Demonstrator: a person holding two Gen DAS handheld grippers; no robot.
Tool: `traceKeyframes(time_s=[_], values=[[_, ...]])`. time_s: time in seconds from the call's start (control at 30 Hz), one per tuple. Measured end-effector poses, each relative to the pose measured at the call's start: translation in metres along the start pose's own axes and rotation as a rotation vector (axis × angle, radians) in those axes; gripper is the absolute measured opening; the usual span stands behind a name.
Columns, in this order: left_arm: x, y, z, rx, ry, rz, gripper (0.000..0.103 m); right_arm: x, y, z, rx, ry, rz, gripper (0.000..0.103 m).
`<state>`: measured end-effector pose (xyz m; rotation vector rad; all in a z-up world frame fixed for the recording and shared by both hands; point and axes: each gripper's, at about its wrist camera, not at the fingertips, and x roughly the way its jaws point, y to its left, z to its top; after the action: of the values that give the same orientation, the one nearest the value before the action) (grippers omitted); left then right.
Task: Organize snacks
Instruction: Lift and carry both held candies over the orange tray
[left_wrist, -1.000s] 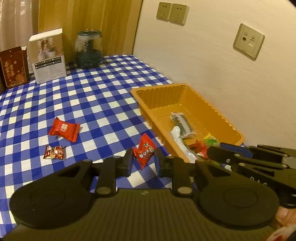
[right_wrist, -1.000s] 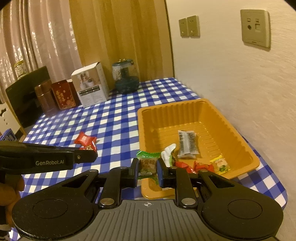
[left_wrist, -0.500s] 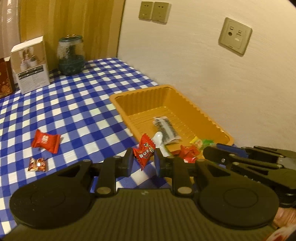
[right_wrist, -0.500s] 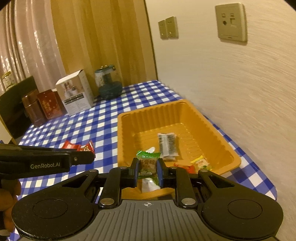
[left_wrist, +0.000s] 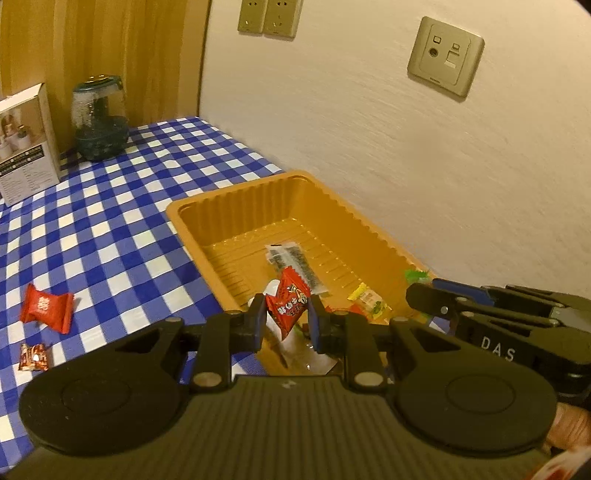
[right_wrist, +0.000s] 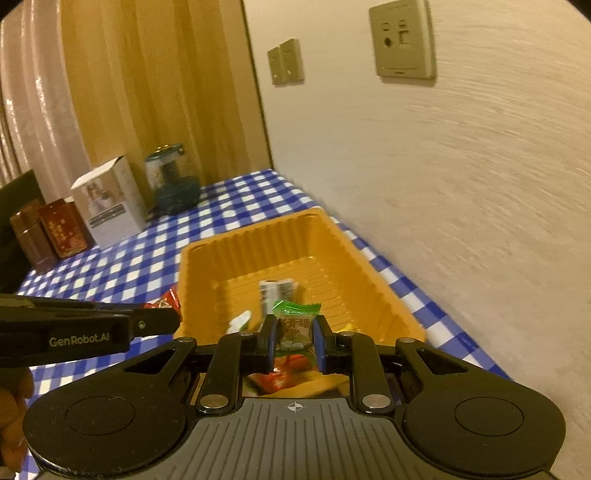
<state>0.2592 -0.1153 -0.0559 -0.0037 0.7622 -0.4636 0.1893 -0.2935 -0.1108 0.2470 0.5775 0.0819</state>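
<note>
Currently a red packet (left_wrist: 287, 307) is clenched in the left tongs (left_wrist: 286, 321) and a green candy (right_wrist: 294, 326) in the right tongs (right_wrist: 294, 345); released early, either could be dropped outside the tray (left_wrist: 236, 206).

Your matt black plastic left gripper (left_wrist: 287, 319) pinches a glossy red foil-like candy wrapper (left_wrist: 288, 302); your right gripper (right_wrist: 294, 341), same matt plastic with bright metal pivot pins, clamps a shiny green wrapper (right_wrist: 294, 325). At twelve o'clock sits a smooth, ribbed orange plastic tray (left_wrist: 236, 206) on a blue-and-white checked tablecloth (left_wrist: 110, 229) with a slight sheen. At ten o'clock stand a paper carton (left_wrist: 26, 144) and a clear glass-like jar (left_wrist: 99, 122); the wall (left_wrist: 406, 155) looks rough-textured.
</note>
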Motion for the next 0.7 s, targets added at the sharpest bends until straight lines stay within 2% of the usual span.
traceKeyframes(time_s=[0.37,0.7], values=[[0.027,-0.016,0.005,0.045,0.032,-0.005,0.021,0.012,-0.005,0.004,0.002,0.014,-0.014,0.021],[0.044,-0.014,0.012,0.031,0.052,-0.014,0.021,0.029,-0.017,0.015,0.020,0.019,-0.036,0.021]])
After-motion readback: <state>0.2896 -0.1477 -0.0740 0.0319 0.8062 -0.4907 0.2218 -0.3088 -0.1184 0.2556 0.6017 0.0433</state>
